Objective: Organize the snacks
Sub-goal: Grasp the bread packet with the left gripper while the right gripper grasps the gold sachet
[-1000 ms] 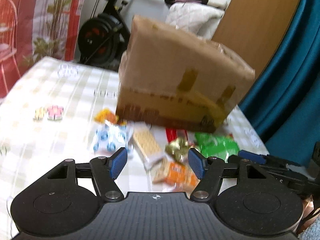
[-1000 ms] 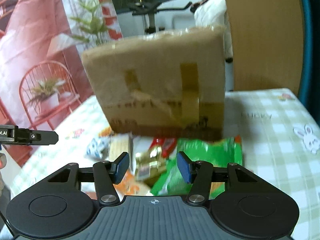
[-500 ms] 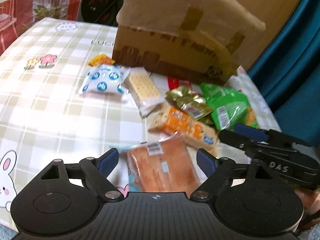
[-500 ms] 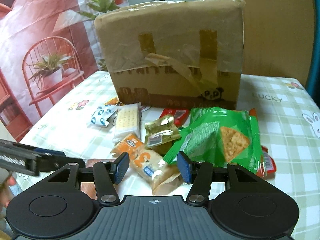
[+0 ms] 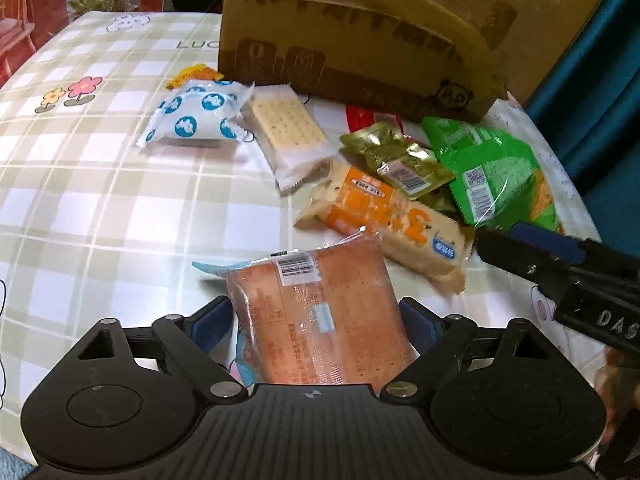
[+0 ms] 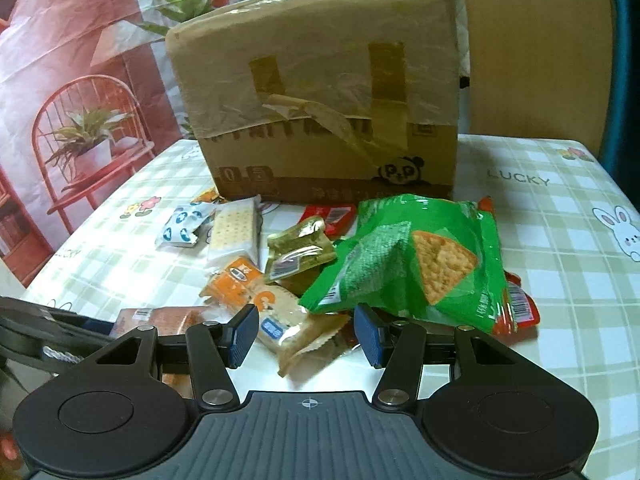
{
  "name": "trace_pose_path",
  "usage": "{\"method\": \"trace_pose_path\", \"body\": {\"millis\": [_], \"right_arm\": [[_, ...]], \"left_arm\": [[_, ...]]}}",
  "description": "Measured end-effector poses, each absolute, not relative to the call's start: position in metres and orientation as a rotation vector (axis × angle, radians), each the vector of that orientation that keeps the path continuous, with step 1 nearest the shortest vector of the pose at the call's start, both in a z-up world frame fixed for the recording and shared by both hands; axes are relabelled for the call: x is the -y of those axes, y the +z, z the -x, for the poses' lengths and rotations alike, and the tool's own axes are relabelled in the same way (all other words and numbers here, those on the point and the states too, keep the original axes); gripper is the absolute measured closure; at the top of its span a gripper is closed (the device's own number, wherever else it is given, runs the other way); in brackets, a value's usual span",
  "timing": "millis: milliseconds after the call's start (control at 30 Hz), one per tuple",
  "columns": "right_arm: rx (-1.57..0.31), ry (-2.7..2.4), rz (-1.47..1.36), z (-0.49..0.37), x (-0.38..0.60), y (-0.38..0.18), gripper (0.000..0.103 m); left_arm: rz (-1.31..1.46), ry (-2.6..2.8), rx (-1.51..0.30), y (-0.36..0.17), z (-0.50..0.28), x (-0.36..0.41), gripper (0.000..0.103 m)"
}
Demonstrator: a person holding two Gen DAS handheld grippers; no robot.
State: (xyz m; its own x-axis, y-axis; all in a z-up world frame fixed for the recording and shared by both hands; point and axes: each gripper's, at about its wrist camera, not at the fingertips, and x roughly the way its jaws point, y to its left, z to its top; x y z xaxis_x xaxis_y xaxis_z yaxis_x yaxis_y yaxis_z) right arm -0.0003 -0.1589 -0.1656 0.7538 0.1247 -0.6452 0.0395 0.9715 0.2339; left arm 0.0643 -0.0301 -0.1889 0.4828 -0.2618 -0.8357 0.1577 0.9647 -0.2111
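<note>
left gripper [image 5: 316, 322] wide open around the pinkish bread pack [image 5: 320, 320], right gripper [image 6: 306, 330] half-open, empty, near the green chip bag [image 6: 420, 260]

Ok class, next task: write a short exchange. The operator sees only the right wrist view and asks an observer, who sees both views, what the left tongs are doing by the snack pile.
Operator: I only catch the edge of the left tongs. What are they at?
Observer: The left tongs stand open astride the pink cake pack, one pad on each side, not visibly squeezing it.
Operator: And where do my tongs sit, seen from over there?
Observer: The right tongs reach in from the side, with the tips just beside the near end of the orange cracker pack.
</note>
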Motion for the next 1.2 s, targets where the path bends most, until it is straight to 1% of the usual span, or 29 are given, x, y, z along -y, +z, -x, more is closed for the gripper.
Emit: {"method": "trace_pose_path", "body": {"millis": [33, 100, 233, 500, 600, 700, 900, 1033, 1133, 1200], "right_arm": [[-0.718, 0.046, -0.242, 0.000, 0.159, -0.166, 0.053], [-0.716, 0.047, -0.243, 0.001, 0.160, -0.166, 0.053], [-0.706, 0.055, -0.240, 0.000, 0.159, -0.162, 0.053], [-0.686, 0.084, -0.197, -0.023, 0.151, -0.146, 0.053], [-0.690, 0.076, -0.158, -0.045, 0.145, -0.144, 0.045], [-0.702, 0.062, -0.105, -0.067, 0.138, -0.146, 0.043], [-0.784, 0.057, -0.033, -0.104, 0.123, -0.165, 0.042], [-0.807, 0.040, 0.004, -0.116, 0.116, -0.174, 0.034], [-0.827, 0.041, 0.043, -0.123, 0.111, -0.177, 0.035], [-0.839, 0.043, 0.072, -0.126, 0.108, -0.180, 0.038]], "left_arm": [[0.096, -0.256, -1.036, -0.190, -0.065, 0.032, 0.013], [0.101, -0.268, -1.024, -0.189, -0.065, 0.030, 0.020], [0.094, -0.252, -0.996, -0.184, -0.067, 0.016, 0.023], [0.125, -0.196, -0.921, -0.167, -0.082, -0.020, 0.024], [0.129, -0.184, -0.880, -0.158, -0.086, -0.027, 0.024], [0.132, -0.180, -0.852, -0.151, -0.093, -0.032, 0.024], [0.148, -0.183, -0.825, -0.148, -0.104, -0.041, 0.024], [0.169, -0.179, -0.831, -0.153, -0.109, -0.047, 0.024], [0.186, -0.180, -0.837, -0.157, -0.112, -0.049, 0.024], [0.195, -0.183, -0.837, -0.158, -0.113, -0.050, 0.024]]}}
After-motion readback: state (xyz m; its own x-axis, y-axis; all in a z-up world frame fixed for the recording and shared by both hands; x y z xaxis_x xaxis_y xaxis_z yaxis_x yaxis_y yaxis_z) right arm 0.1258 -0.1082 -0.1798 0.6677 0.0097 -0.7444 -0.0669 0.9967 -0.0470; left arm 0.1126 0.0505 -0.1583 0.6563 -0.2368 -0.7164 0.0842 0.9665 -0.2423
